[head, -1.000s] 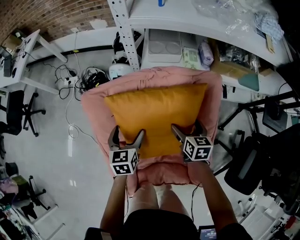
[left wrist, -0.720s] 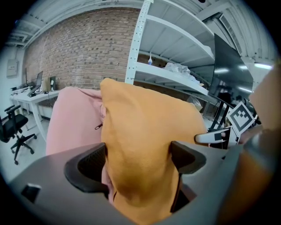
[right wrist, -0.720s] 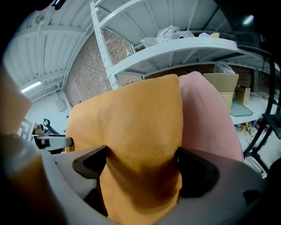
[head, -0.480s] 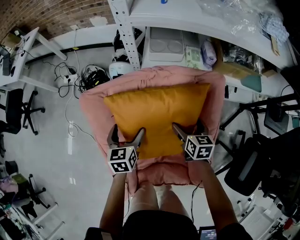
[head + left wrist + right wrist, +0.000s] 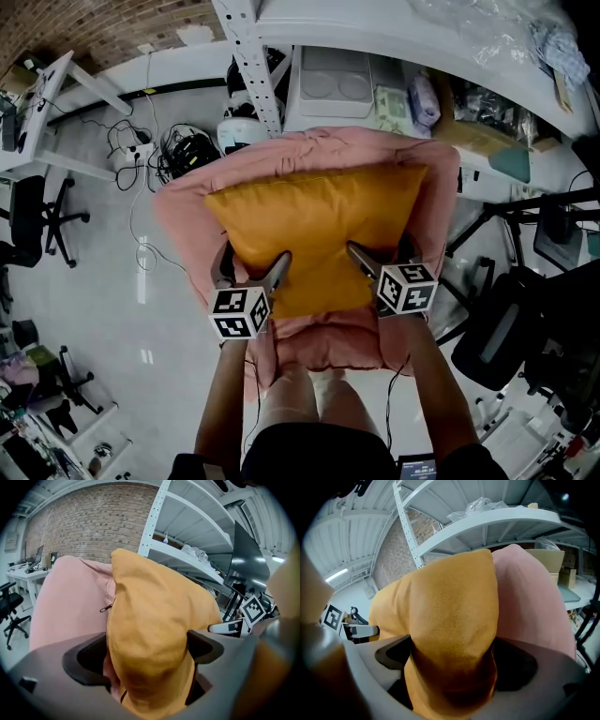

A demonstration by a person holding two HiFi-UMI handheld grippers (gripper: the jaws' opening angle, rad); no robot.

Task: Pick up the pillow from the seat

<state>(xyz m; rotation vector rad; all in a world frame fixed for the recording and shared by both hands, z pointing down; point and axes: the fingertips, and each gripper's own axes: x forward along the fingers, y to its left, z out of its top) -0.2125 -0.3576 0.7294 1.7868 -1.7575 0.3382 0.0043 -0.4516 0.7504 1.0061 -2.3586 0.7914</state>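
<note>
An orange pillow lies against the back of a pink padded seat. My left gripper straddles the pillow's near left corner and my right gripper straddles its near right corner. Both pairs of jaws have just been opening and stand wide. In the left gripper view the pillow bulges between the jaws of the left gripper, with a strip of pink seat beside it. In the right gripper view the pillow fills the gap of the right gripper, beside the pink seat. The pads do not press it.
Behind the seat stands a white rack post and a curved white shelf with bags and boxes. Cables lie on the floor at the left. Black office chairs stand at both sides.
Both grippers have slid a little forward over the pillow's near corners, and their jaws stand slightly wider. The pillow still lies on the seat.
</note>
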